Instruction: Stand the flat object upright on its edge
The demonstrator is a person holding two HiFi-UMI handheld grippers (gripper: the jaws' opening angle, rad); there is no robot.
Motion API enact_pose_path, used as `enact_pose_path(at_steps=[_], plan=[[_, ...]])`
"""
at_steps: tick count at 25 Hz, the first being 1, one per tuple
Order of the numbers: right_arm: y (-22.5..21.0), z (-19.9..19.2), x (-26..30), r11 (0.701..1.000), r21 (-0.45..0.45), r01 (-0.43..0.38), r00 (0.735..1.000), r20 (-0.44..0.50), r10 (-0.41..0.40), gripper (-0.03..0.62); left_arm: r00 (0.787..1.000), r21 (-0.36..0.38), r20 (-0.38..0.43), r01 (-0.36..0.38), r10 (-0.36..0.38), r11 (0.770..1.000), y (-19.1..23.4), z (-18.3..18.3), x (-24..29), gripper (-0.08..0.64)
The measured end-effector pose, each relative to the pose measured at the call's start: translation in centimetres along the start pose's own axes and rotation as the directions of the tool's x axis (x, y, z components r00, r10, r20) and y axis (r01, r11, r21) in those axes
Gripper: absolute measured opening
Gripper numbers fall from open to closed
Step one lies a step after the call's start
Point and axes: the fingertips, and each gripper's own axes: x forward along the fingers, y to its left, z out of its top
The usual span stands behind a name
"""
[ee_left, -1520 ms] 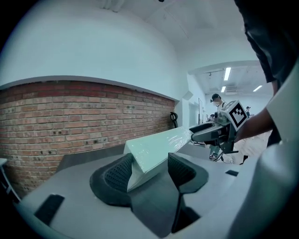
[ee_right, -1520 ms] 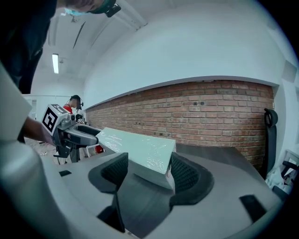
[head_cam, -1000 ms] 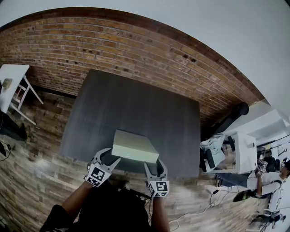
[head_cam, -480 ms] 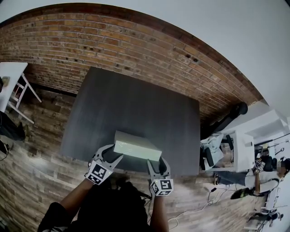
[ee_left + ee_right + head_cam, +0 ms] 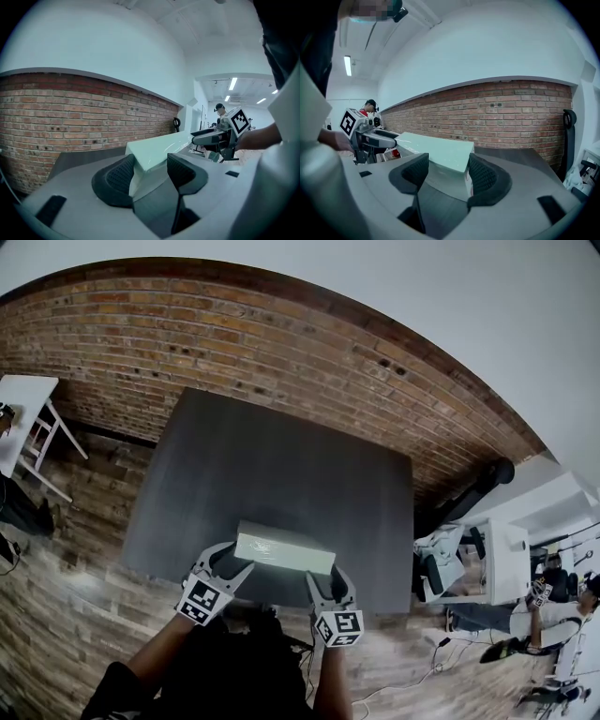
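Note:
A flat pale green box [image 5: 281,549] sits near the front edge of the dark grey table [image 5: 272,465], tilted with its near long edge raised. My left gripper [image 5: 232,559] holds the box's near left corner and my right gripper [image 5: 323,576] its near right corner. In the left gripper view the box [image 5: 159,147] fills the space between the two pads of the left gripper [image 5: 151,171]. In the right gripper view the box [image 5: 440,152] corner sits between the pads of the right gripper [image 5: 446,171]. The box's underside is hidden.
A brick wall [image 5: 281,343] runs behind the table. A white side table [image 5: 23,409] stands at the far left on the wooden floor. White furniture [image 5: 502,554] and a person [image 5: 562,615] are at the right. The table's near edge lies just under the grippers.
The box has tipped further up: its top face looks narrower and its near side shows more. Both grippers have stayed at its near corners.

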Motion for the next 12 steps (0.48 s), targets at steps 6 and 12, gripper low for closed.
enact_pose_path(at_steps=[6, 12], plan=[[-2.6, 0.7, 0.4, 0.999, 0.035, -0.029, 0.999, -0.014, 0.03, 0.275, 1.0, -0.043, -0.019, -0.021, 0.02, 0.999, -0.6, 1.1, 2.1, 0.243], [-5.3, 1.5, 0.8, 0.998, 0.024, -0.05, 0.998, -0.034, 0.051, 0.275, 0.998, -0.074, -0.054, -0.044, 0.04, 0.996, -1.4, 1.8, 4.3, 0.242]])
